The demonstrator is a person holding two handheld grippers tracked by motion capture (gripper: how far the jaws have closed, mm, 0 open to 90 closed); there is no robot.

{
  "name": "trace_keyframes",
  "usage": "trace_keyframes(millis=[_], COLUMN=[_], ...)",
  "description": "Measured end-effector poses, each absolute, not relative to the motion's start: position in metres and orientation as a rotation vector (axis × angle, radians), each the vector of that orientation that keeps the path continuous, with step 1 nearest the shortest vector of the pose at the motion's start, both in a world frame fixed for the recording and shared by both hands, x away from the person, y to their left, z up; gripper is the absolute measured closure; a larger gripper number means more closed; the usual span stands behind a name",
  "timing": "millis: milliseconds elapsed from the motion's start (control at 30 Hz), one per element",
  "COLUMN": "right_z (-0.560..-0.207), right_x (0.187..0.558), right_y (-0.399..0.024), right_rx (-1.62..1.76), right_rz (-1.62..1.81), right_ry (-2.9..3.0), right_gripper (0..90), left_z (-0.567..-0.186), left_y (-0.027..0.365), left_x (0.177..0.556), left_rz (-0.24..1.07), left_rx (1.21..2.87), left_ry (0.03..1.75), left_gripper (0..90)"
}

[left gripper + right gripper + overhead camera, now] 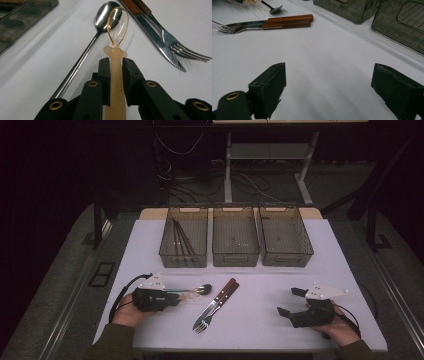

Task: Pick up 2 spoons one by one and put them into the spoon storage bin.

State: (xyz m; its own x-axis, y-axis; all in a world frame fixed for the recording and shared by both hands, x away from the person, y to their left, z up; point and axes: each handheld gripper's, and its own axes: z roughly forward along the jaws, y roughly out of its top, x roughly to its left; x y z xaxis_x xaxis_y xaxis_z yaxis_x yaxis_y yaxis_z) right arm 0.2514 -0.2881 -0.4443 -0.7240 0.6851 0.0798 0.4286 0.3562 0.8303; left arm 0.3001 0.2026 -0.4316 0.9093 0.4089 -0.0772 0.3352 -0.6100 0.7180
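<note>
Left gripper (116, 66) clamps plastic spoon (117, 30) beside steel spoon (100, 25); right gripper (328, 82) gapes.

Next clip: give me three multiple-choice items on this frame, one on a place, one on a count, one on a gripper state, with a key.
1. Where do the chopsticks lie?
A. left bin
B. middle bin
C. on the table

2. How many bins stand on the table?
A. two
B. three
C. four

3. What does the left gripper hold?
A. the fork
B. nothing
C. a translucent spoon

Key: 1 A, dark sticks lie in the left bin. 2 B, three stand in a row. 3 C, its jaws clamp the translucent spoon by the handle, beside the metal spoon.
</note>
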Motion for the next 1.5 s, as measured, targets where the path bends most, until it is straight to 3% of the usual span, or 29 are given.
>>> trace_keyframes(millis=[600, 1500], right_z=[-0.443, -0.440], right_x=[0.252, 0.251], right_y=[-0.287, -0.290], right_rx=[0.997, 0.995], right_rz=[1.315, 1.329], right_ry=[2.338, 2.312], right_gripper=[12.7, 12.7], left_z=[-0.413, -0.384], left_y=[0.184, 0.138], left_x=[0.300, 0.333], left_rz=[0.135, 0.153], left_rx=[2.189, 2.108], left_ry=[0.607, 0.583], left_gripper=[77.3, 77.3])
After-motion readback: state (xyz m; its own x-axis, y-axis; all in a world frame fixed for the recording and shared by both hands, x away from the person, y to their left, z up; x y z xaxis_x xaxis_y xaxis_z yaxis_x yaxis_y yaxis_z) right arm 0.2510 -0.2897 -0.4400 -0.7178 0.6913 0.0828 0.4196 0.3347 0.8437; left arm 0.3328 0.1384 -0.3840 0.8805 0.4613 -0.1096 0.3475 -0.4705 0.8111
